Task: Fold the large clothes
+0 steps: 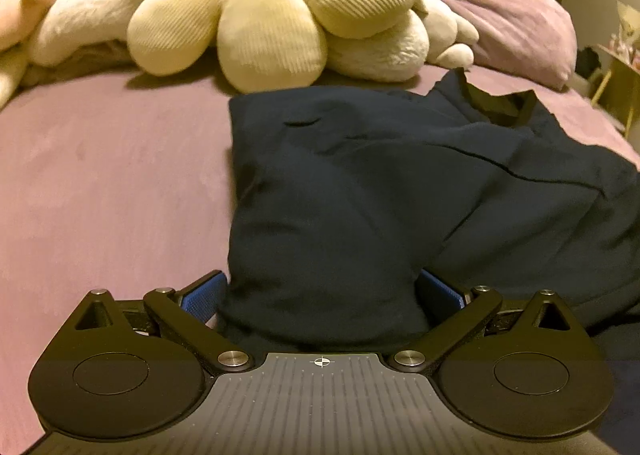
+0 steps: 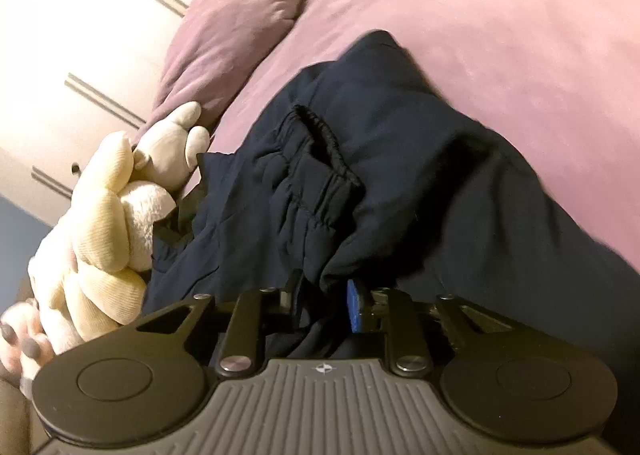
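Note:
A dark navy garment (image 1: 360, 183) lies crumpled on the mauve bed sheet (image 1: 100, 175); its right part is bunched in loose folds. My left gripper (image 1: 320, 291) stands wide open at the garment's near edge, and a bulge of the cloth fills the gap between its blue pads (image 1: 204, 293). In the right wrist view the same garment (image 2: 420, 175) shows a gathered elastic band (image 2: 316, 159). My right gripper (image 2: 324, 303) has its fingers close together, with a fold of the navy cloth pinched between them. One blue pad (image 2: 354, 307) shows beside the fold.
Cream plush toys (image 1: 260, 15) are piled at the head of the bed, just beyond the garment. A mauve pillow (image 1: 512, 23) lies to their right. A white wardrobe (image 2: 80, 35) stands past the bed. A small yellow table (image 1: 620, 79) sits off the bed's right edge.

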The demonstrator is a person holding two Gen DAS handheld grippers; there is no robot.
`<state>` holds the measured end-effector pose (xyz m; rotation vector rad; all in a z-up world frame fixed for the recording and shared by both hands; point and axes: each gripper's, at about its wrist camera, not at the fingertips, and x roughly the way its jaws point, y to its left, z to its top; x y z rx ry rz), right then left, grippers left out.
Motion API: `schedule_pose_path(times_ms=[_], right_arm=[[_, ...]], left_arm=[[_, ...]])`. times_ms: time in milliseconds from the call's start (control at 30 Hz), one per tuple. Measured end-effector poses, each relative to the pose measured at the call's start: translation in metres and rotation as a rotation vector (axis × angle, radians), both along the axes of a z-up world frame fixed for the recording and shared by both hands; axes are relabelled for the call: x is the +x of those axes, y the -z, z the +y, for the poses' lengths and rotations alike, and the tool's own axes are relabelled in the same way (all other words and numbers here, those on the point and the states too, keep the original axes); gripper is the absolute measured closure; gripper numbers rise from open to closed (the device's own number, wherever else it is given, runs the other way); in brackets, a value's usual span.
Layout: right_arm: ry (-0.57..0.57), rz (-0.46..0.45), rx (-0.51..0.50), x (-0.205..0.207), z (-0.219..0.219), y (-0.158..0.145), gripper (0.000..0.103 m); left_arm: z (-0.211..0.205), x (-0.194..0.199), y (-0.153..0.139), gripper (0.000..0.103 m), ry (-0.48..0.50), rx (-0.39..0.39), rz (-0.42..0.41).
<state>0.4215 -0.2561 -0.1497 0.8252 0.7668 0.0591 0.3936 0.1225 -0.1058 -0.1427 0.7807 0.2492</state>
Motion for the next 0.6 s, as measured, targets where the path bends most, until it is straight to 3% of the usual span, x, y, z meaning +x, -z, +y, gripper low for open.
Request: schedule_pose_path(times_ms=[167,333,400,600], right_arm=[[0.015,0.003,0.019,0.018,0.000,0.010,0.083],[-0.033,-0.029,-0.064,0.009,0.005,0.004,0.080],[-0.052,-0.040,-0.098,-0.003,0.006,-0.007,0.073],[-0.114,-0.192,-0.300,-0.034,0.026,-0.050,0.073]], left_arm=[[0.006,0.011,0.003,0.000,0.007,-0.024,0.025],[0.008,0.004,0.004,0.000,0.000,-0.034,0.025],[0.008,0.005,0.004,0.000,-0.004,-0.037,0.026],[0.004,0.007,0.004,0.000,-0.020,-0.020,0.032]])
